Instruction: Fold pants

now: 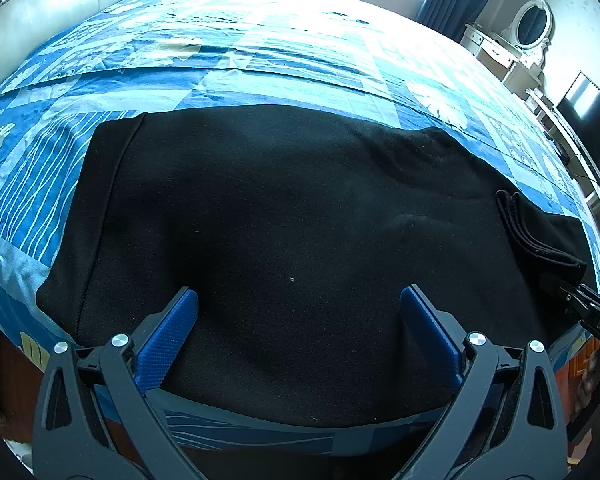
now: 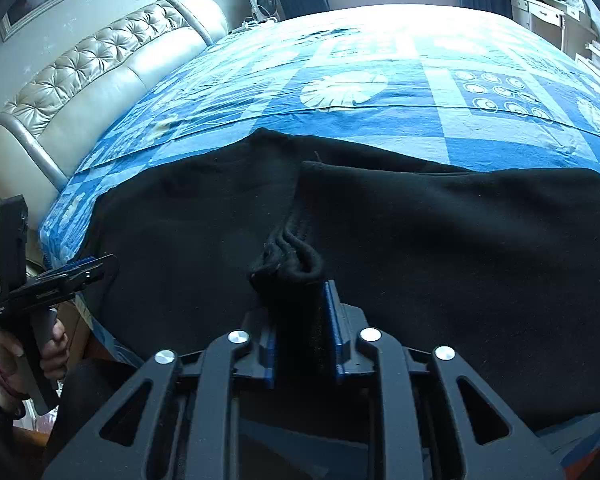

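Observation:
Black pants [image 1: 284, 216] lie spread across the near edge of the bed. My left gripper [image 1: 299, 300] is open and empty, its blue pads [image 1: 172, 332] just above the cloth near the front hem. My right gripper [image 2: 298, 300] is shut on a bunched fold of the pants [image 2: 288, 256], lifting it slightly. That gripper also shows in the left wrist view [image 1: 588, 308] at the far right, with the raised fold [image 1: 536, 232] beside it. The left gripper shows at the left edge of the right wrist view [image 2: 80, 272], held by a hand.
The bed has a blue patterned sheet [image 1: 236, 52] and a padded beige headboard [image 2: 92, 80] on the left. A white dresser with an oval mirror [image 1: 532, 28] and a dark TV [image 1: 588, 120] stand to the right. A small fan [image 2: 264, 4] sits beyond the bed.

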Demonstrator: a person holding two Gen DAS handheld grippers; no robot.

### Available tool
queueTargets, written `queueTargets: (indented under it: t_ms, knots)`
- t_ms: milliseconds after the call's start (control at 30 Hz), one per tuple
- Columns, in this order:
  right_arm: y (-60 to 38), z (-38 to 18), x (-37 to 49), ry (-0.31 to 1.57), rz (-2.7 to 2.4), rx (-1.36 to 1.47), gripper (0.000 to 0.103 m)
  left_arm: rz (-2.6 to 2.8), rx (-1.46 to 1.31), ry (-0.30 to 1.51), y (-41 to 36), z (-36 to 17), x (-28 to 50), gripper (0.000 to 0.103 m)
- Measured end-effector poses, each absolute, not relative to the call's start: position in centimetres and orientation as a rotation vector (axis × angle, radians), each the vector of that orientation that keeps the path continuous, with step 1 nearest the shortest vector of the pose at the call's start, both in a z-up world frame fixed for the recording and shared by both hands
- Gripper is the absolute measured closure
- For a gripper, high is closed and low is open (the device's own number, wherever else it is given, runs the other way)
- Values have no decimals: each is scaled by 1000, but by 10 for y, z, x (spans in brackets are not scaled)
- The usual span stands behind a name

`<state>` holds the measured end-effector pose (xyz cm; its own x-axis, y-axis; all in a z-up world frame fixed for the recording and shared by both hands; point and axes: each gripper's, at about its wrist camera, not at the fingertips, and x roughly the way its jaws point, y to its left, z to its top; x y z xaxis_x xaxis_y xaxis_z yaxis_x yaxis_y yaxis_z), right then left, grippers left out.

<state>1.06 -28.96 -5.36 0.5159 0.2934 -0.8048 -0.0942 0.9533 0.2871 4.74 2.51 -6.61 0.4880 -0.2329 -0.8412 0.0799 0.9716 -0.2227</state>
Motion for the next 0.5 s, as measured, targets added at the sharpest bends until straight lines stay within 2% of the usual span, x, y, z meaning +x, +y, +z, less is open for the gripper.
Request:
queueTargets:
  t_ms: [133, 367, 500]
  knots:
    - [-281, -52, 7, 1007, 259, 204, 67, -191, -162, 1045, 25, -66, 47, 3]
    - [-265, -54, 3, 1025, 315, 223, 65, -192, -162, 1045, 25, -66, 47, 3]
    - [-259, -54, 1, 1023, 321, 219, 58, -192, -162, 1045, 25, -67, 47, 3]
